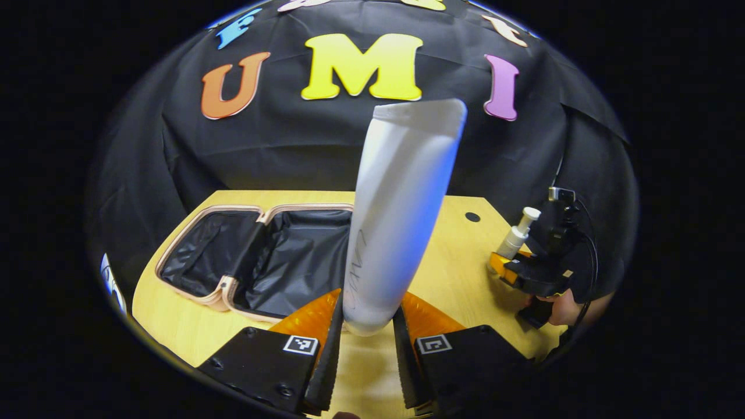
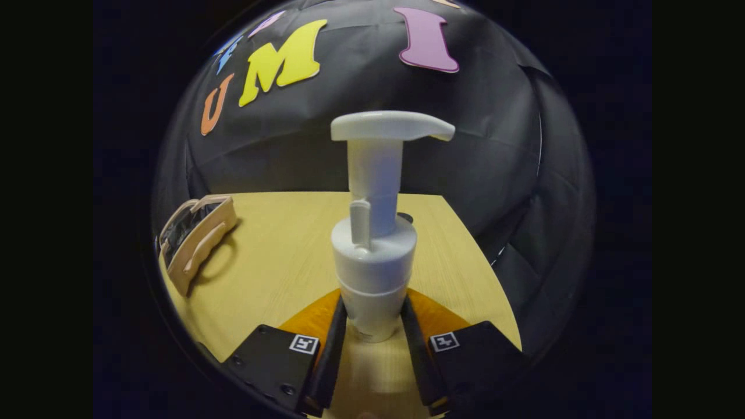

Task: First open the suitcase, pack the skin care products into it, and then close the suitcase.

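Two tongs are each closed on a product. The left tongs clamp the lower end of a white tube, which stands up from the fingers with its flat crimped end at the top. The right tongs pinch the base of a white pump bottle, upright, its spout pointing right. In the left gripper view the right tongs appear farther off on the right, held in a hand with the bottle in them, over the right side of the worktop.

Beyond the tube, on the far left of the worktop, the suitcase lies open, both dark-lined halves showing nothing inside. So opening looks done and both items are picked up; placing them in the suitcase and closing it remain.
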`<action>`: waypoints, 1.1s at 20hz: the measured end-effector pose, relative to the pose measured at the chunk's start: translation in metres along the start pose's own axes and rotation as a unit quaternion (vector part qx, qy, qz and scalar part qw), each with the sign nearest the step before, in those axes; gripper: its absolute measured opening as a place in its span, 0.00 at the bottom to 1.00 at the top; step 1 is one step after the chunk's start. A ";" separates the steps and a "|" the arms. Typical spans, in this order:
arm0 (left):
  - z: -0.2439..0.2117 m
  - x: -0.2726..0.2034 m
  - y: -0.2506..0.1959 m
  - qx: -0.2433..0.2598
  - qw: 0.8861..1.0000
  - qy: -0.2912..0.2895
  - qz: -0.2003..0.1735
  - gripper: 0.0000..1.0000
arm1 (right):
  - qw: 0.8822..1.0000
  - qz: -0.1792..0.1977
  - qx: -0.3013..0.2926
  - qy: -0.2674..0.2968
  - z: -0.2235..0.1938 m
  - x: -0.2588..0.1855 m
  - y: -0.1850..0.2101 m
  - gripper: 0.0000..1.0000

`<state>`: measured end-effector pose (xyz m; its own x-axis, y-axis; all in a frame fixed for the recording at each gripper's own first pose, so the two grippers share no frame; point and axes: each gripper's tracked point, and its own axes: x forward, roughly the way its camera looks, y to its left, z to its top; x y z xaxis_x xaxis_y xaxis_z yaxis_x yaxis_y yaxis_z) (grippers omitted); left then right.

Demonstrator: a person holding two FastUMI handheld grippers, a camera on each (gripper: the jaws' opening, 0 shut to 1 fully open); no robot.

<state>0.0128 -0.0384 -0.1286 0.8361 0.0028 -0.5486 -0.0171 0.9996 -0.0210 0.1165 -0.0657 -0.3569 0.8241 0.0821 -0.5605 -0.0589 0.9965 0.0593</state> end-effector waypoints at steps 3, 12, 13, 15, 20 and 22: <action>0.003 0.002 0.033 -0.013 1.000 0.006 0.000 0.47 | 1.000 0.000 -0.007 0.010 0.005 -0.007 0.002 0.50; 0.041 0.064 0.123 0.007 0.994 0.044 -0.097 0.46 | 0.998 0.057 0.011 -0.018 0.094 -0.130 0.045 0.47; 0.038 0.076 0.132 0.014 0.992 0.065 -0.108 0.46 | 0.998 0.063 0.012 -0.019 0.101 -0.146 0.051 0.47; 0.025 0.098 0.144 0.023 0.985 0.116 -0.125 0.45 | 0.997 0.072 0.027 -0.016 0.116 -0.172 0.063 0.45; -0.025 0.137 0.147 -0.033 0.953 0.264 -0.143 0.46 | 0.996 0.066 0.059 -0.025 0.139 -0.221 0.084 0.47; -0.042 0.146 0.150 -0.055 0.940 0.307 -0.140 0.45 | 0.996 0.066 0.053 -0.029 0.144 -0.232 0.091 0.47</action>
<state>0.1098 0.1103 -0.2468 0.3422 -0.3095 -0.8872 0.0714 0.9500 -0.3039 0.0011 0.0033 -0.1021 0.8442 0.2084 -0.4939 -0.1116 0.9695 0.2183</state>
